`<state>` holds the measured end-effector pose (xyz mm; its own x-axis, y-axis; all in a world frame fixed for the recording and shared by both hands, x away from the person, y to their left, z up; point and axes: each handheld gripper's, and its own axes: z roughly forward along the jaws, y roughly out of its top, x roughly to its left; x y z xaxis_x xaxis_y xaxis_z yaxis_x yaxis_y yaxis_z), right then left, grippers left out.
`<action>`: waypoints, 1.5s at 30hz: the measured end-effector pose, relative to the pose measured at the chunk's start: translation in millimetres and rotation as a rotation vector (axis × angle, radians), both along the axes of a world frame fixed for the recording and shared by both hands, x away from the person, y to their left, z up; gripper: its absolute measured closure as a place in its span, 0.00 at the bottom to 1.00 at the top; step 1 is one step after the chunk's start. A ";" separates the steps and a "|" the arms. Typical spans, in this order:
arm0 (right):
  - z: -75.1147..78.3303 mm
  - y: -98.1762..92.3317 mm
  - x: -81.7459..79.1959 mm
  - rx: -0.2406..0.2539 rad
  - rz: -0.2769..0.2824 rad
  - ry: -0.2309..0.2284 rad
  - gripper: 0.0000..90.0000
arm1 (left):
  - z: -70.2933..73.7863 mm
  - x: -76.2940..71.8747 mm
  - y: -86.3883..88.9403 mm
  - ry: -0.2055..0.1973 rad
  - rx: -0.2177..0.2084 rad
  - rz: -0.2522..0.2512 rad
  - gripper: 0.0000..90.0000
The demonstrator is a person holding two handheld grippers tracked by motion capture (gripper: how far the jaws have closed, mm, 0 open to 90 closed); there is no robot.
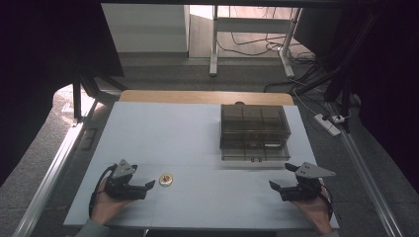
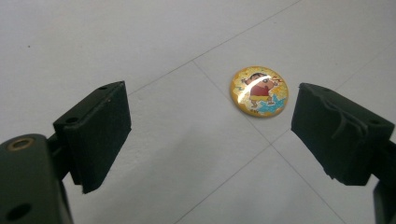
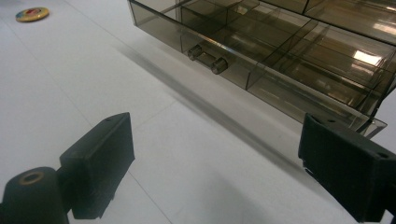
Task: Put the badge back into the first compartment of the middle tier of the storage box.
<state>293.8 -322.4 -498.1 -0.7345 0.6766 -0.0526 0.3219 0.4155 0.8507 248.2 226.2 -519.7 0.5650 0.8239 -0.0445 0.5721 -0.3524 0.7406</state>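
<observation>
A small round yellow badge (image 1: 166, 179) with a cartoon figure lies flat on the white table (image 1: 163, 133). My left gripper (image 1: 147, 186) rests just left of it, open, jaws aimed at it; in the left gripper view the badge (image 2: 259, 90) lies beyond the jaws, toward the right one, untouched. My right gripper (image 1: 280, 179) is open at the table's front right, nothing between its jaws. A smoky transparent drawer box (image 1: 254, 131) stands at the back right, its bottom drawer (image 3: 261, 60) pulled out, with a two-knob handle (image 3: 207, 59) and divided compartments.
The badge (image 3: 31, 14) also lies far left in the right gripper view. A wooden board (image 1: 205, 97) edges the table's far side. Beyond are desk legs, cables and a power strip (image 1: 327, 124) on the floor. A metal rail (image 1: 52, 168) runs along the left.
</observation>
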 end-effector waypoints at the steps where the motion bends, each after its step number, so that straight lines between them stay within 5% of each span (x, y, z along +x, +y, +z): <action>1: -0.4 -0.2 0.2 0.006 0.000 -0.001 0.11 | -0.2 0.2 0.0 0.001 0.002 0.003 0.14; 27: -1.4 4.5 0.9 -0.005 0.014 0.017 0.12 | 4.2 0.8 -0.1 0.014 0.016 0.007 0.14; 45: -0.9 4.5 -0.6 0.001 0.017 0.013 0.13 | 27.8 4.5 -6.1 -0.002 0.031 -0.025 0.14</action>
